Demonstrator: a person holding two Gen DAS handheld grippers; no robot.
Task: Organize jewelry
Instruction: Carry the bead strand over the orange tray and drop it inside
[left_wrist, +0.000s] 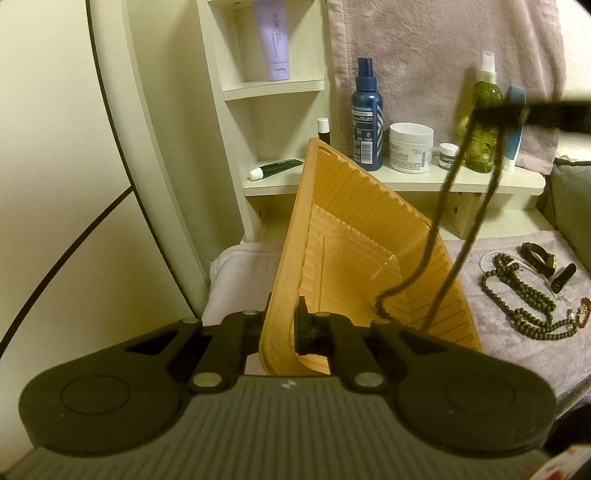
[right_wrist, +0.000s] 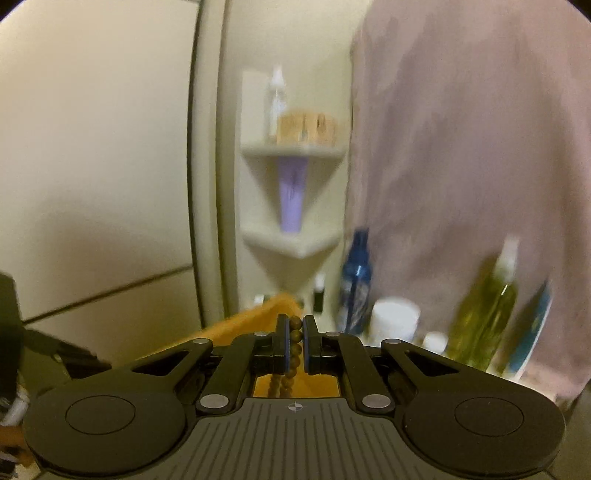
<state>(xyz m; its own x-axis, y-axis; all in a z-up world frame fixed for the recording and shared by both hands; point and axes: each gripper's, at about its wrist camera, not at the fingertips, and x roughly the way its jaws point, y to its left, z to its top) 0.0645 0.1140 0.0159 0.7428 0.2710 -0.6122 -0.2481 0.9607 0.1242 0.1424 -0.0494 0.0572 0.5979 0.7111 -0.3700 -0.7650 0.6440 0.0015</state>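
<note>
My left gripper (left_wrist: 282, 323) is shut on the rim of an orange ribbed plastic tray (left_wrist: 343, 236), which it holds tilted up on edge. My right gripper (right_wrist: 294, 345) is shut on a brown bead necklace (right_wrist: 295, 336). In the left wrist view that gripper (left_wrist: 517, 112) comes in from the upper right, blurred, and the bead necklace (left_wrist: 443, 206) hangs from it in a long loop whose lower end lies inside the tray. More jewelry lies on the grey towel (left_wrist: 491, 332) at right: a dark bead strand (left_wrist: 524, 299), a white bead strand (left_wrist: 487, 258) and a dark watch (left_wrist: 539, 258).
A white shelf (left_wrist: 391, 181) behind the tray carries a blue spray bottle (left_wrist: 365, 122), a white cream jar (left_wrist: 410, 146), a green bottle (left_wrist: 482, 122) and small tubes. A pink towel (left_wrist: 424, 44) hangs above. A purple tube (left_wrist: 271, 40) stands in the corner shelf unit.
</note>
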